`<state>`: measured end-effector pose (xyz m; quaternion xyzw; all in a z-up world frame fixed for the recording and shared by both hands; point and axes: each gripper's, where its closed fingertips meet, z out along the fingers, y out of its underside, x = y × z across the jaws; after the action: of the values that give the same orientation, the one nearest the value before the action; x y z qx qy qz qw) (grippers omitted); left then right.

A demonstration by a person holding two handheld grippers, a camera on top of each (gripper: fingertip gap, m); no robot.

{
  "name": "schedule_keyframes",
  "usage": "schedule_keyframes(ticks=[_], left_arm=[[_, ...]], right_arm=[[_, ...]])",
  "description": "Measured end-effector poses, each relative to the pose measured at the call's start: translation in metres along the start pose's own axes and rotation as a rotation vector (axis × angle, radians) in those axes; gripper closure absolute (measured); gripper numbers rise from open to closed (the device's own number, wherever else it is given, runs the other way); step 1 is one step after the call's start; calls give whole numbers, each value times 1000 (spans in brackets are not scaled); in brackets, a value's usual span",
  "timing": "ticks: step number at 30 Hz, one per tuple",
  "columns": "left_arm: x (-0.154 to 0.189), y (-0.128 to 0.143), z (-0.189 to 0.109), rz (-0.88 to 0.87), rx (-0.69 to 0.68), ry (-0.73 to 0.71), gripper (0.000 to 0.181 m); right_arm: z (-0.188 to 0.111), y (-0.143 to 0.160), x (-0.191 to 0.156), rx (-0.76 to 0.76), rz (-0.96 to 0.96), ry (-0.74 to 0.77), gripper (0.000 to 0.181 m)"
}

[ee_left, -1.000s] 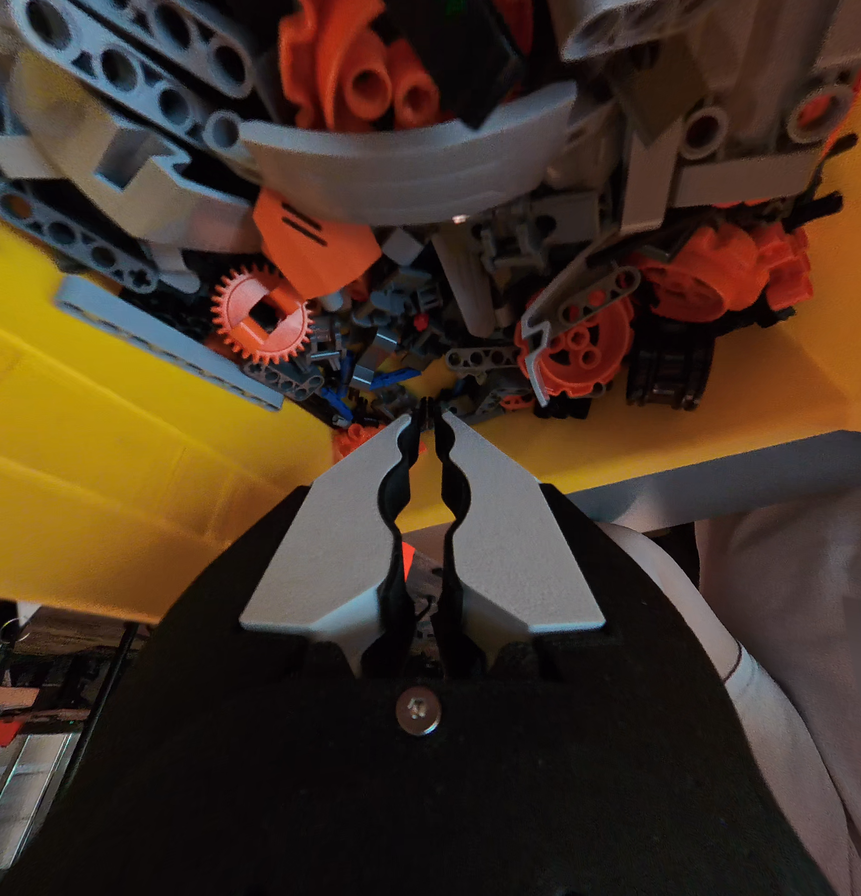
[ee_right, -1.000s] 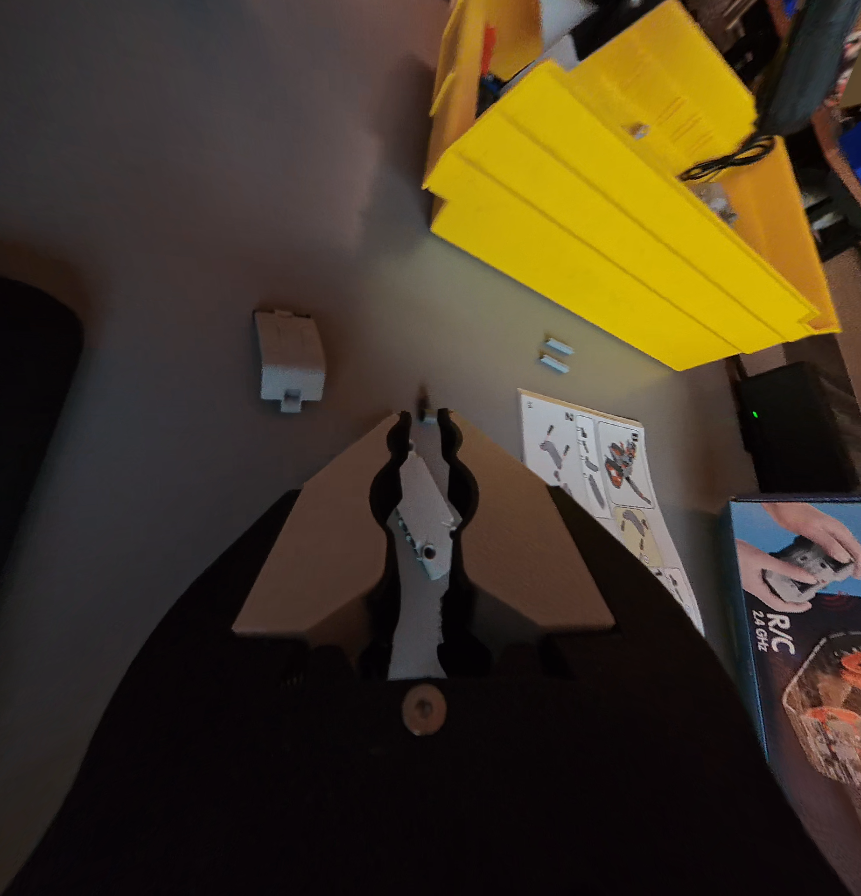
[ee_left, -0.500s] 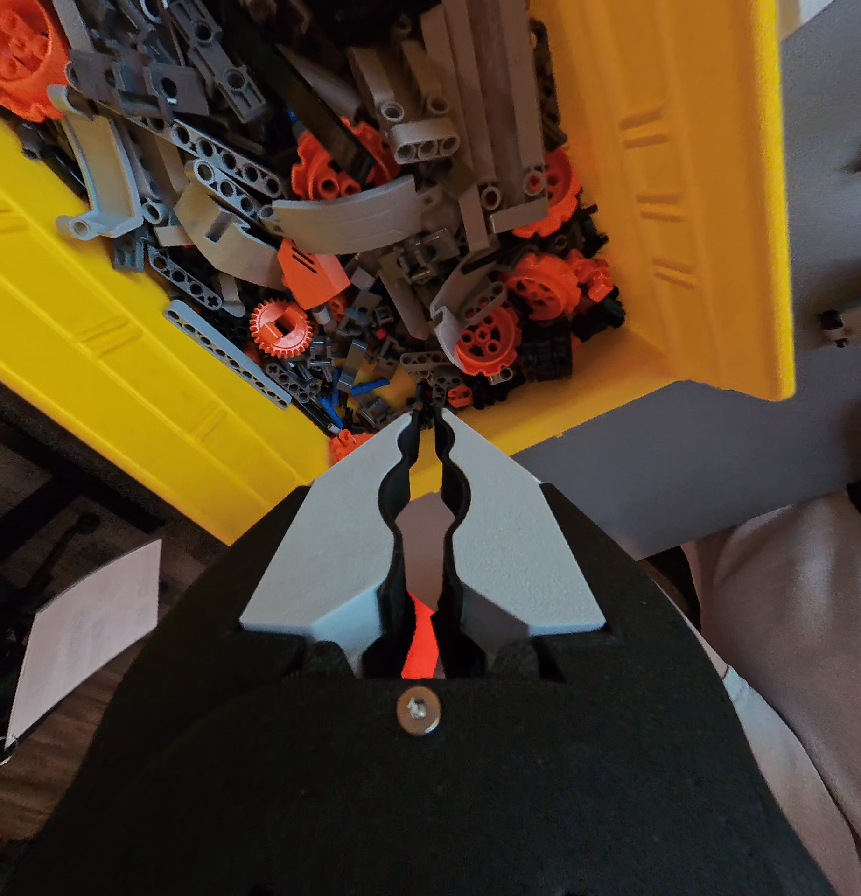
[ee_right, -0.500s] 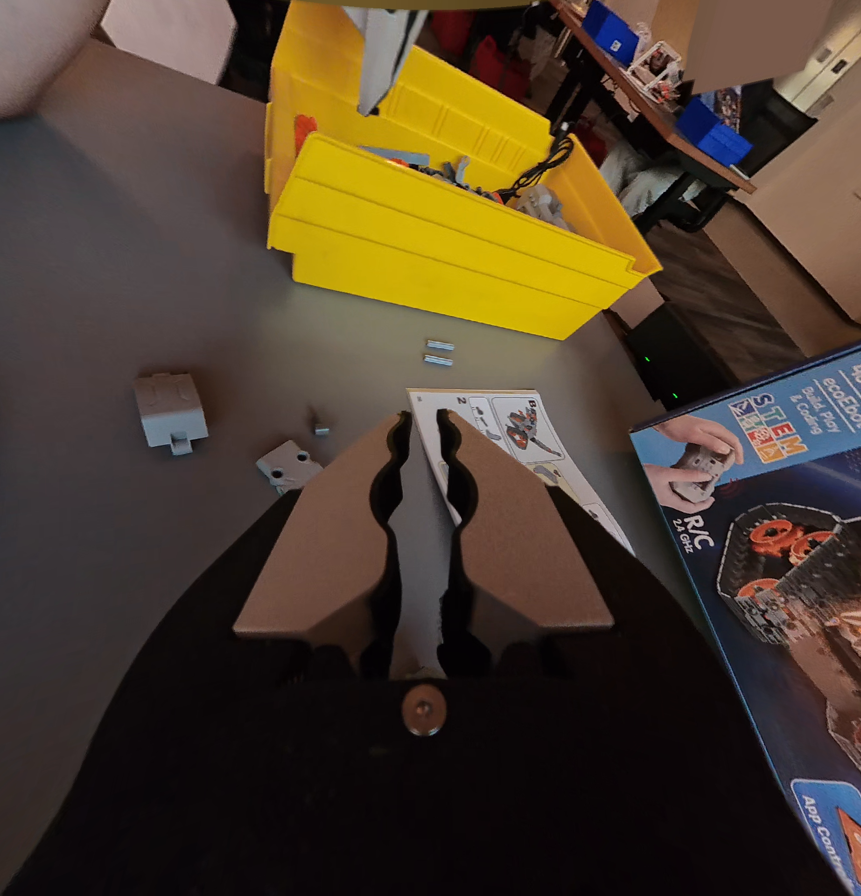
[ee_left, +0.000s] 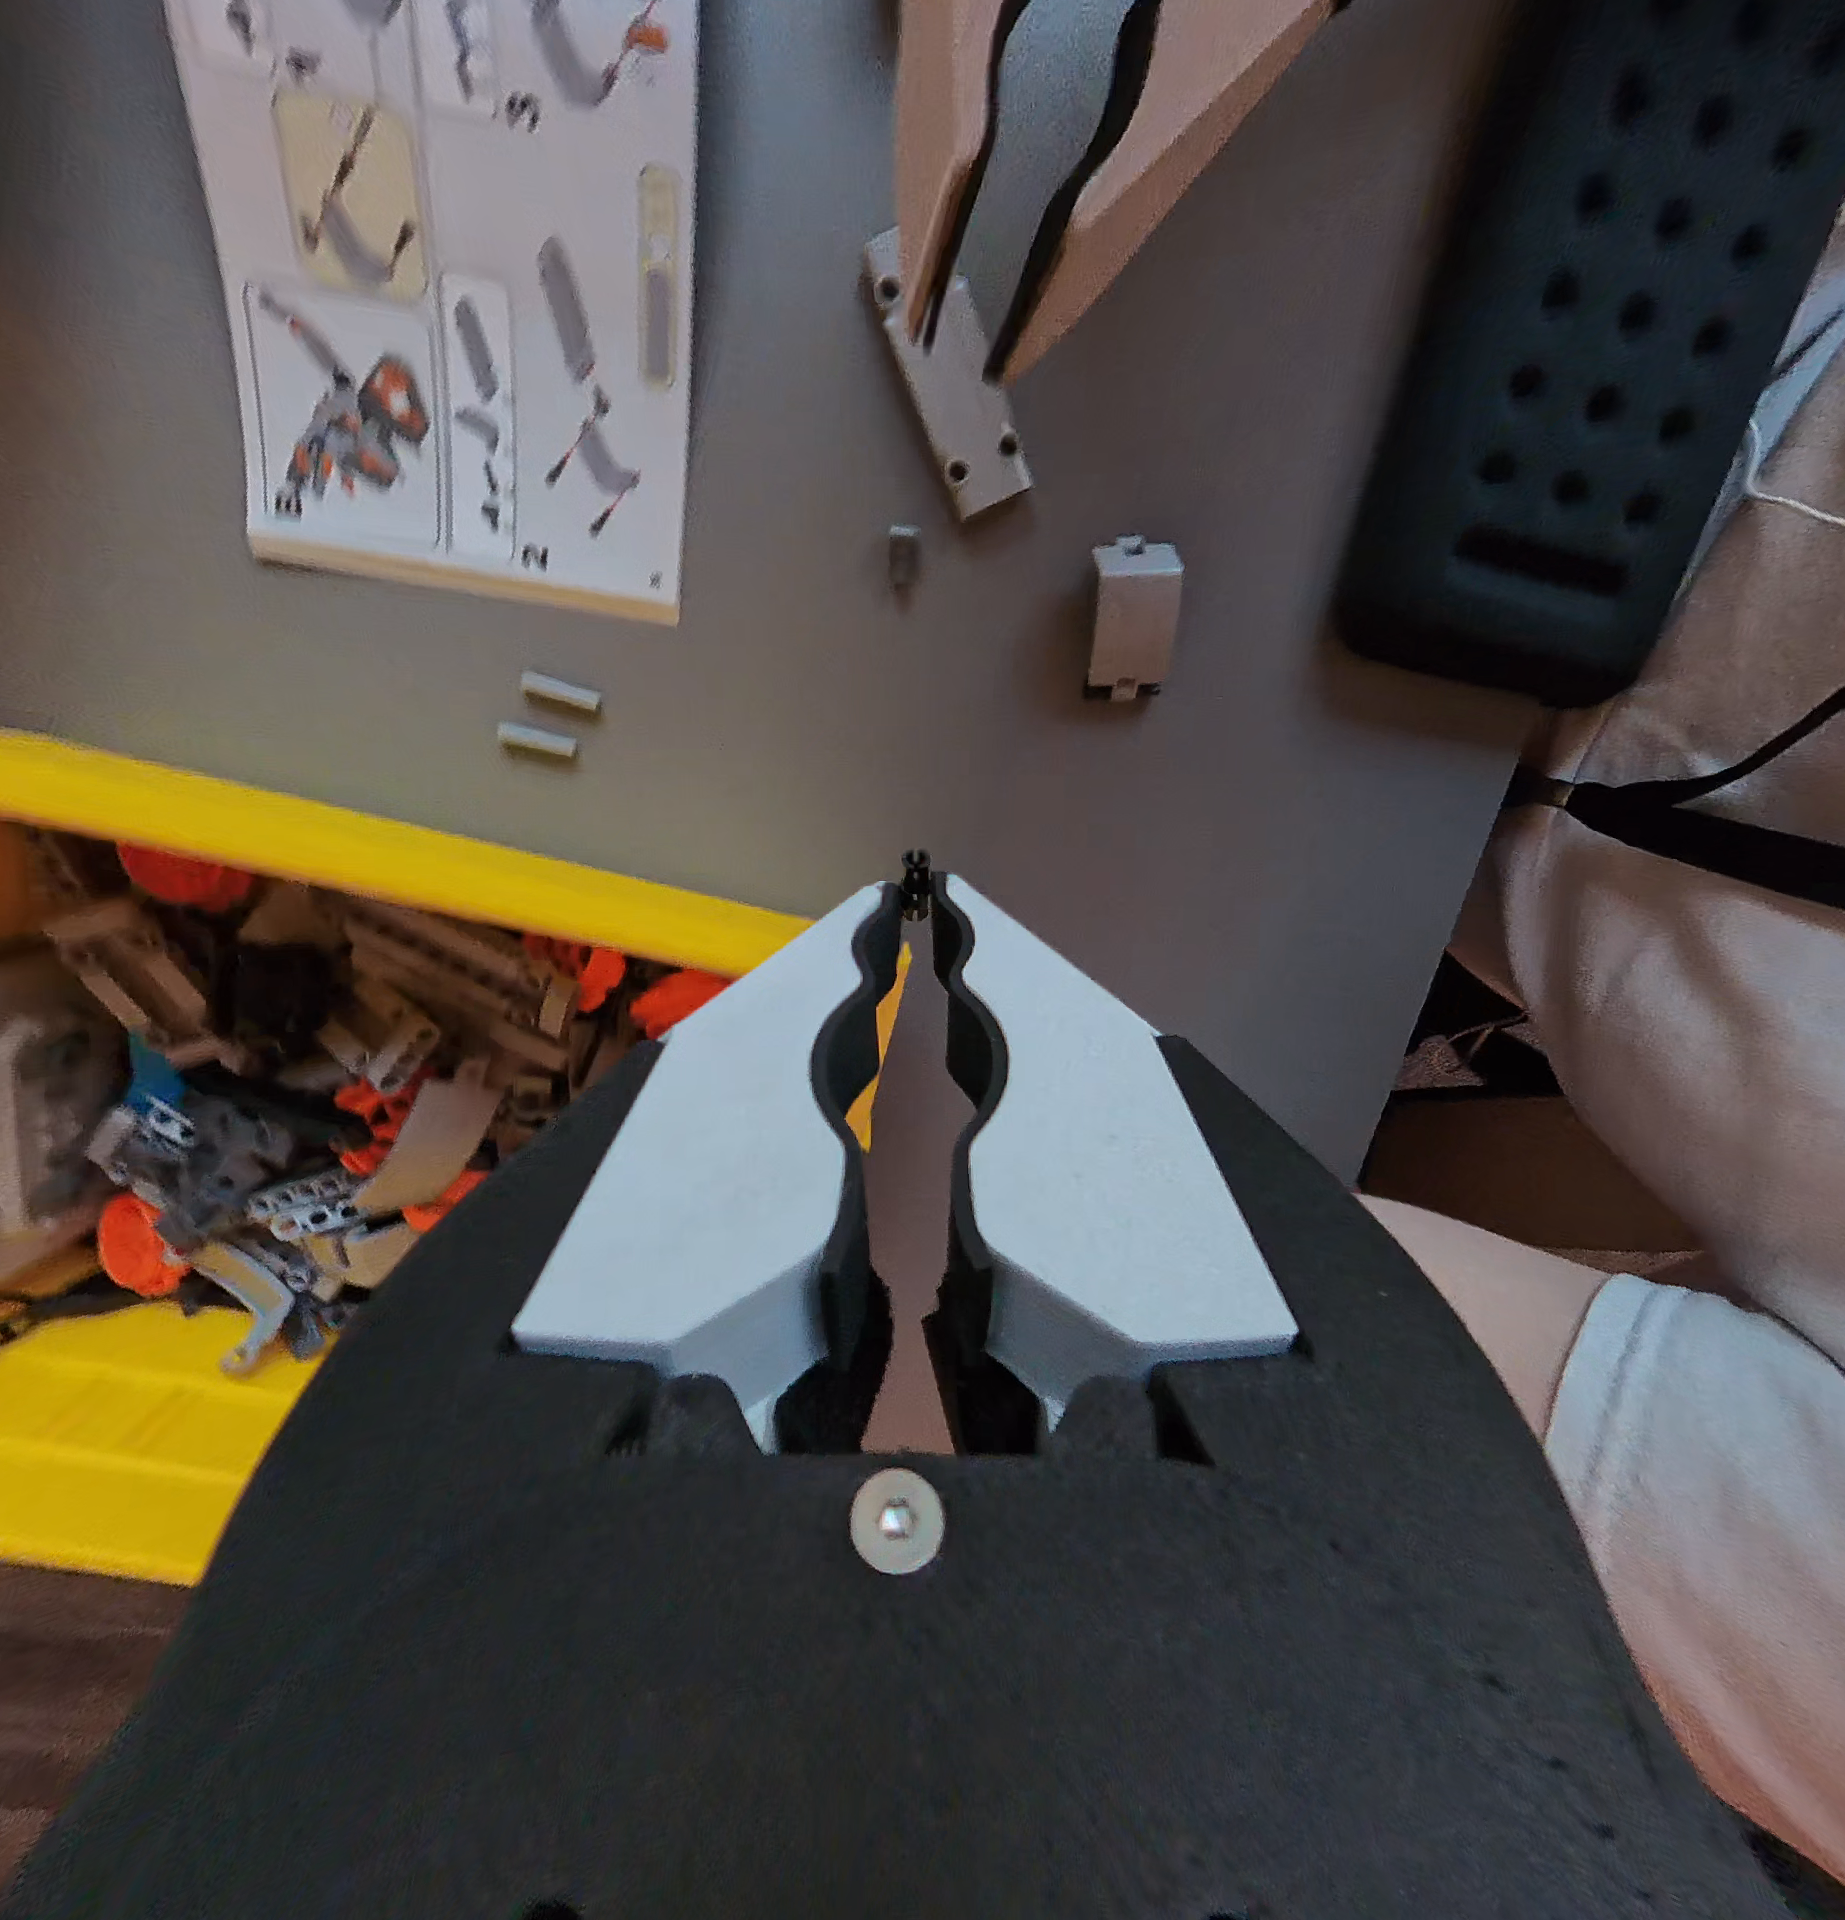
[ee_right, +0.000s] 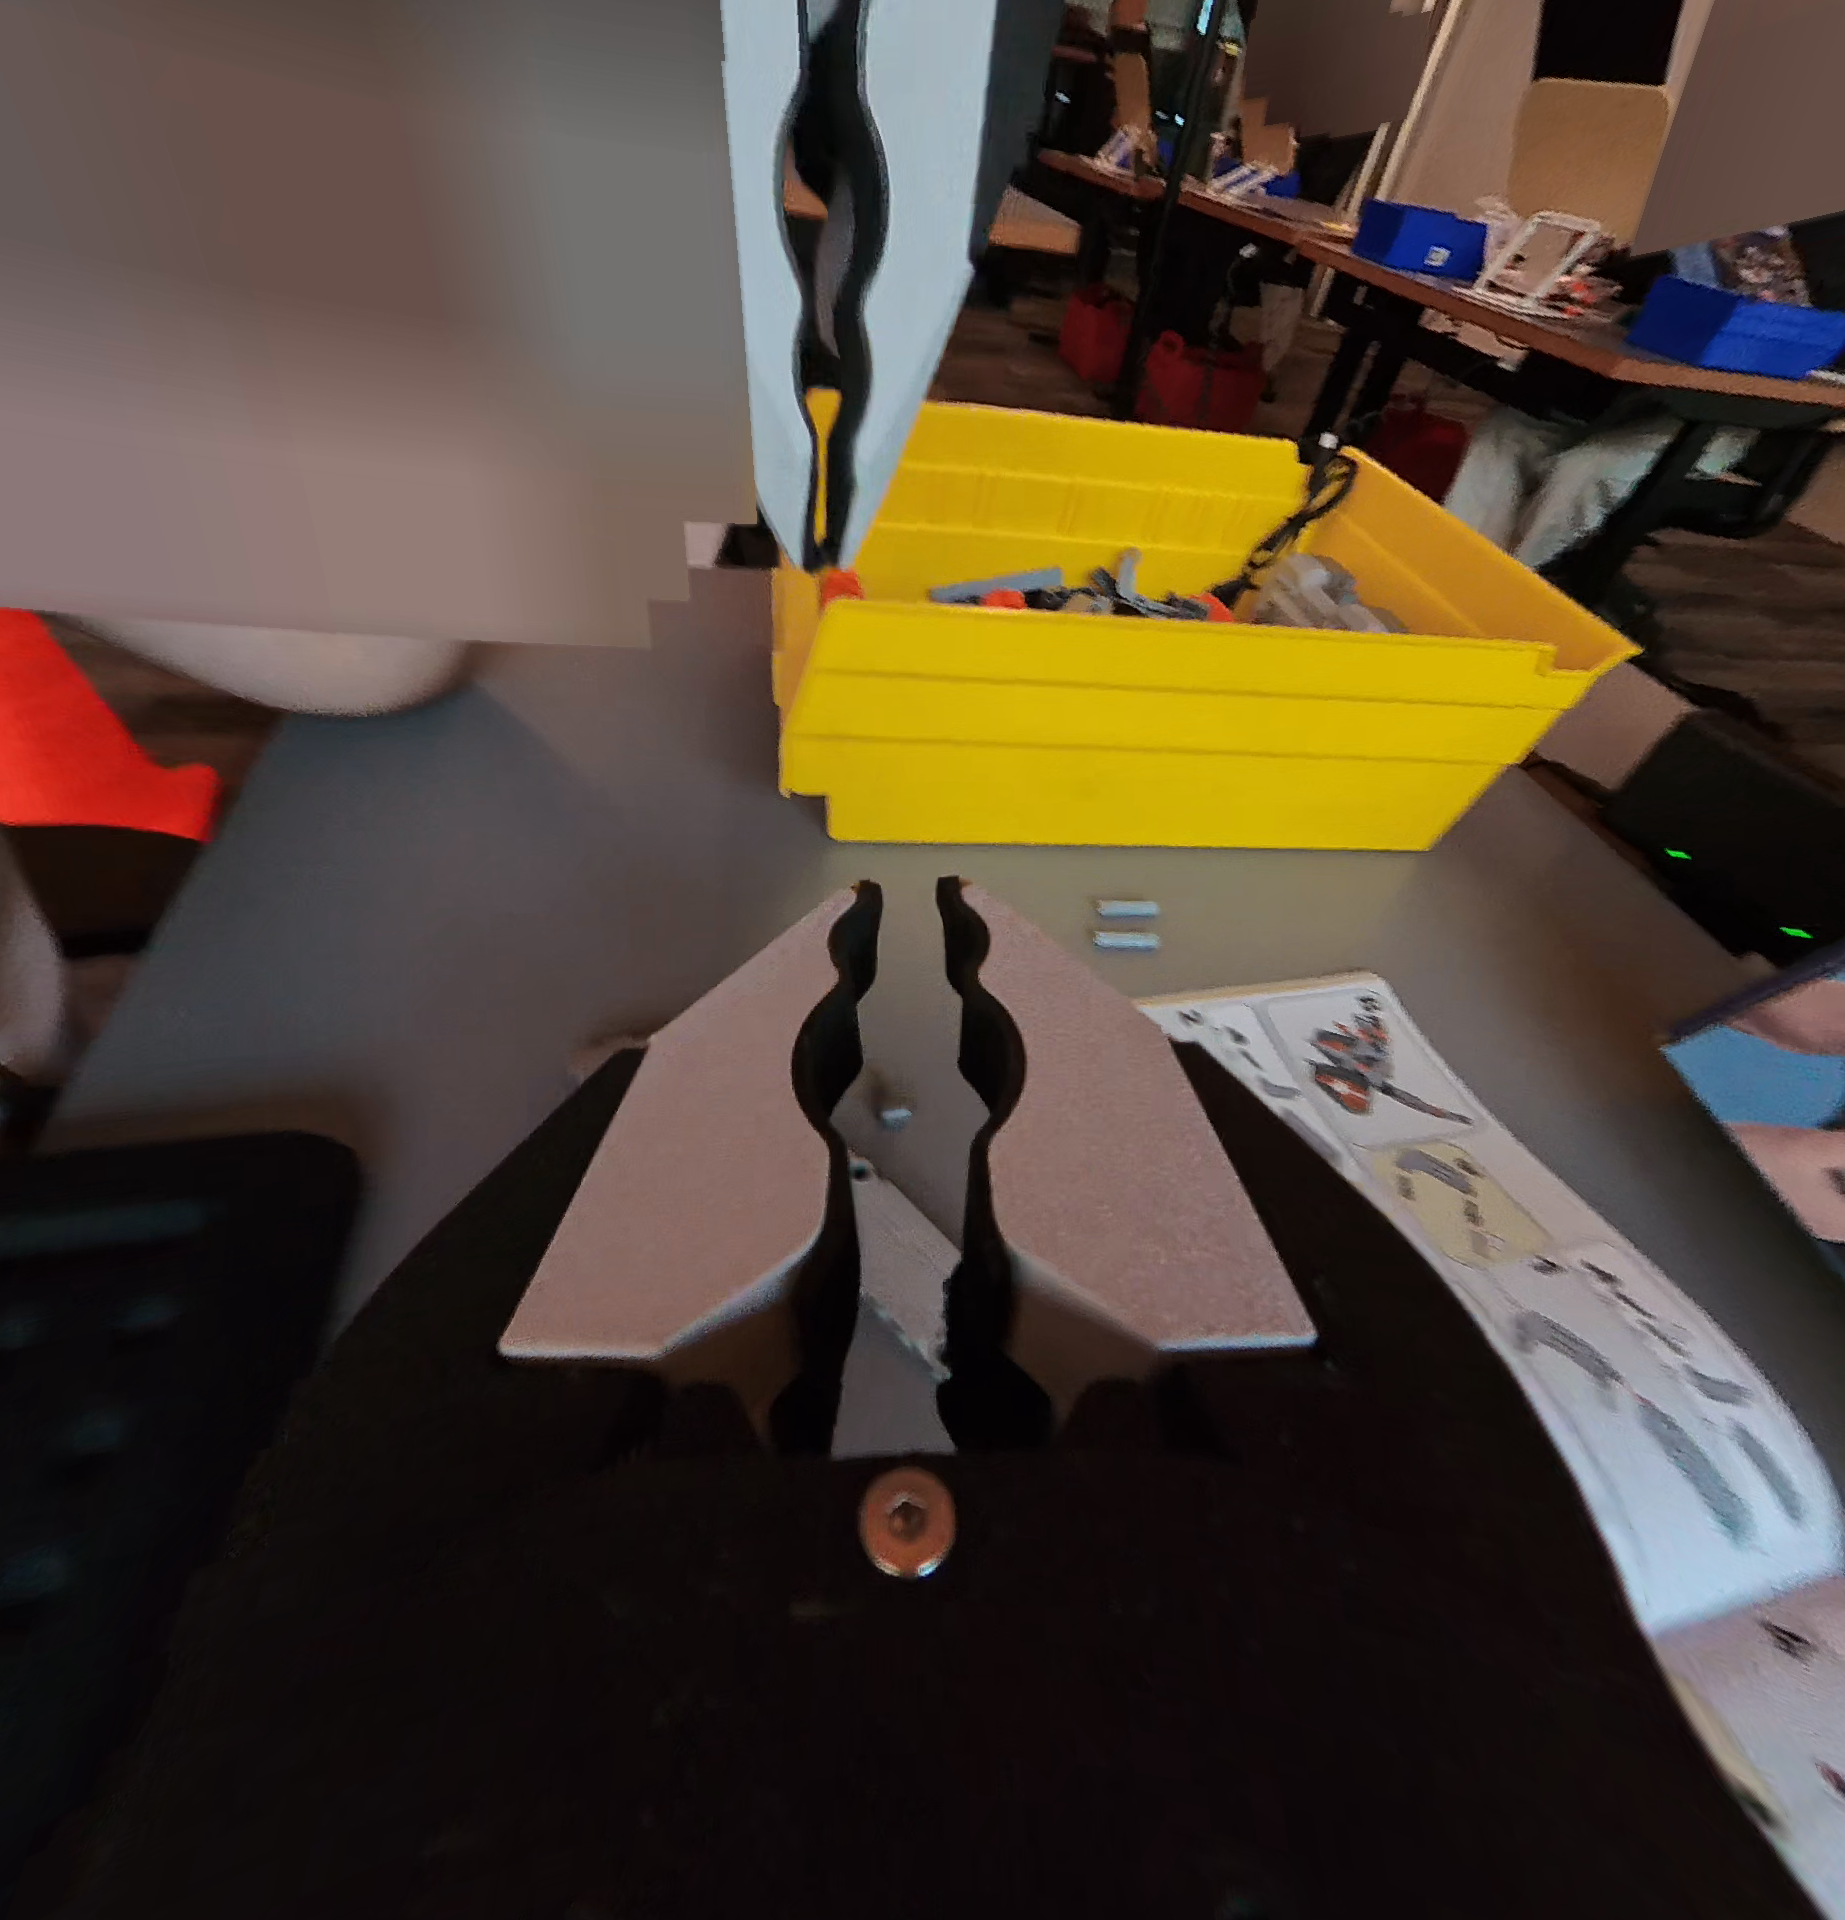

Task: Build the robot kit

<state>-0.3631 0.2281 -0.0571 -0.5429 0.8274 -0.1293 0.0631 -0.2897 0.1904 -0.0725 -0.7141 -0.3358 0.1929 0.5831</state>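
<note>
My left gripper (ee_left: 915, 902) is shut on a small black pin (ee_left: 915, 871) that sticks out of its tips, above the grey table near the corner of the yellow bin (ee_left: 398, 847). In the right wrist view the left gripper (ee_right: 830, 556) hangs tips-down over the bin's near corner. My right gripper (ee_right: 907, 896) is open and empty, just above a flat grey plate (ee_right: 890, 1242) lying on the table. In the left wrist view the right gripper (ee_left: 962, 348) has its tips at that plate (ee_left: 965, 426).
The yellow bin (ee_right: 1157, 727) holds several grey, black and orange parts. On the table lie a small grey piece (ee_left: 902, 545), a grey block (ee_left: 1134, 618), two grey pins (ee_left: 549, 717), an instruction sheet (ee_left: 450, 312), a black foam pad (ee_left: 1583, 364) and a blue box (ee_right: 1791, 1081). My hands' fingertips stand some 9 centimeters from each other. Measured from the fingertips, the flat grey plate (ee_right: 890, 1242) is 10 centimeters or so from the right gripper and 15 centimeters from the left. Seen from the left wrist view (ee_left: 955, 384) as well.
My left gripper has come up out of the bin with the black pin and swung over the table. My right gripper has let go of the grey plate, tilted up and opened.
</note>
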Motion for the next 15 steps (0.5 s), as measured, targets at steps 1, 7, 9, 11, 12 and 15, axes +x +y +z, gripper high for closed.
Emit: schedule_keyframes(ticks=[1,7,9,11,12,15], left_arm=[[4,-5,1,30,5,-2,177],[23,-23,7,100,39,96,177],[27,-39,6,89,102,164,177],[29,-63,0,27,219,289,177],[30,-76,-6,-29,283,370,177],[29,-100,-21,-201,407,646,177]], right_arm=[[2,-3,-6,20,32,-32,170],[8,-15,-30,72,28,-125,164],[7,-20,-37,88,-14,-133,162],[5,-25,-33,103,-83,-74,156],[3,-28,-25,113,-132,-5,151],[-13,-40,-4,141,-321,207,141]])
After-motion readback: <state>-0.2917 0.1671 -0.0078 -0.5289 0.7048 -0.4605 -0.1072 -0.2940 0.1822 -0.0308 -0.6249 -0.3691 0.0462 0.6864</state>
